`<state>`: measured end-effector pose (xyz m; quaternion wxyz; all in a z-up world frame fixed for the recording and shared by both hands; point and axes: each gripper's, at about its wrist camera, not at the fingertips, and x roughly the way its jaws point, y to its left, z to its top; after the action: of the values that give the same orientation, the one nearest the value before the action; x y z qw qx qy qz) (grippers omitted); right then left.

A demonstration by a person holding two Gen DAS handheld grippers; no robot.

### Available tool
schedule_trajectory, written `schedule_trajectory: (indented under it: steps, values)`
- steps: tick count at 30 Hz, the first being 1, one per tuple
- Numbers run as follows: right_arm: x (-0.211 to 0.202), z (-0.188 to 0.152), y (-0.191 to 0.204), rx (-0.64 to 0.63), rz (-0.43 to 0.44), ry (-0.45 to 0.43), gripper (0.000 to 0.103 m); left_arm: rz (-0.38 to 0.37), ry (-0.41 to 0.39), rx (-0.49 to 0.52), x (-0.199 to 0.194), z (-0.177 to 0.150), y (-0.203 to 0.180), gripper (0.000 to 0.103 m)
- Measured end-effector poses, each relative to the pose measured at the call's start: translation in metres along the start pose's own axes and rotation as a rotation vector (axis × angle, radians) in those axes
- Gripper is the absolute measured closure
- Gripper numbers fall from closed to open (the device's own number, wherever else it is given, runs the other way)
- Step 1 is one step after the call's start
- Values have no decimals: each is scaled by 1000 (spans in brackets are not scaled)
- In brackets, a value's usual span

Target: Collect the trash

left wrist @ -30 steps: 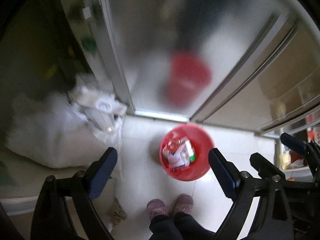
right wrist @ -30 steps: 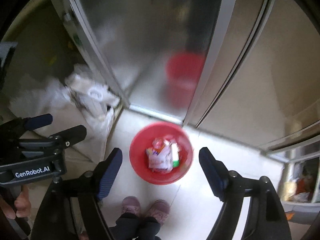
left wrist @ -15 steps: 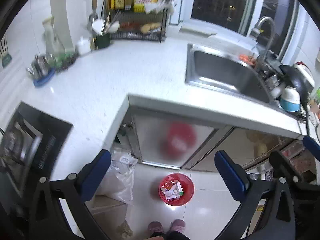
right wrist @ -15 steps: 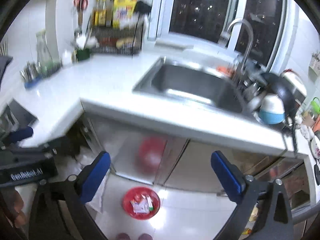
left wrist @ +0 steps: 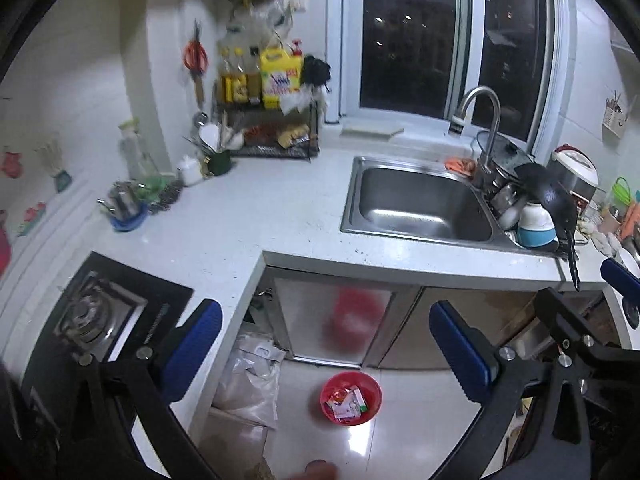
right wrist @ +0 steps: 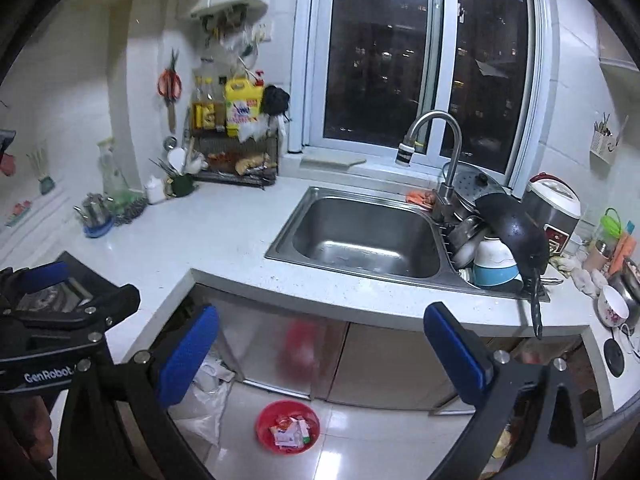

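Red bin (left wrist: 351, 399) below counter edge (left wrist: 400, 266)

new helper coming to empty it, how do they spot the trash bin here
Find the steel sink in the white counter, then look down to the tiled floor in front of the cabinet doors below it. The red bin sits there, round and open-topped, holding wrappers; the white plastic bag to its left is pale and crumpled.

A white L-shaped bench (right wrist: 224, 240) carries a stainless sink (right wrist: 364, 236) beneath a dark night window (right wrist: 424, 60). A curved tap (right wrist: 436, 148) stands at the sink's right rear corner, beside stacked pots and a black pan (right wrist: 516, 228). A wire rack (right wrist: 236, 160) in the corner holds a yellow jug (right wrist: 242, 106) and oil bottles. A gas hob (left wrist: 100, 312) sits at left.
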<state>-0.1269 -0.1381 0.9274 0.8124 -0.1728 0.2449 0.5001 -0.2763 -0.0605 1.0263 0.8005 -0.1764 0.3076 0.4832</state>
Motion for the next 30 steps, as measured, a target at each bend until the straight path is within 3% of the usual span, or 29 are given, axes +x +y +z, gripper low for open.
schedule_trajectory:
  steps: [9, 15, 30]
  values:
    - [-67, -20, -42, -77, 100, -60, 0, 109, -86, -97, -92, -46, -54, 0]
    - [-98, -32, -65, -98, 146, -80, 0, 173, -115, -116, -134, -65, -83, 0]
    - [-130, -35, -73, -77, 138, -123, 0, 174, -143, -97, -168, -68, -100, 0]
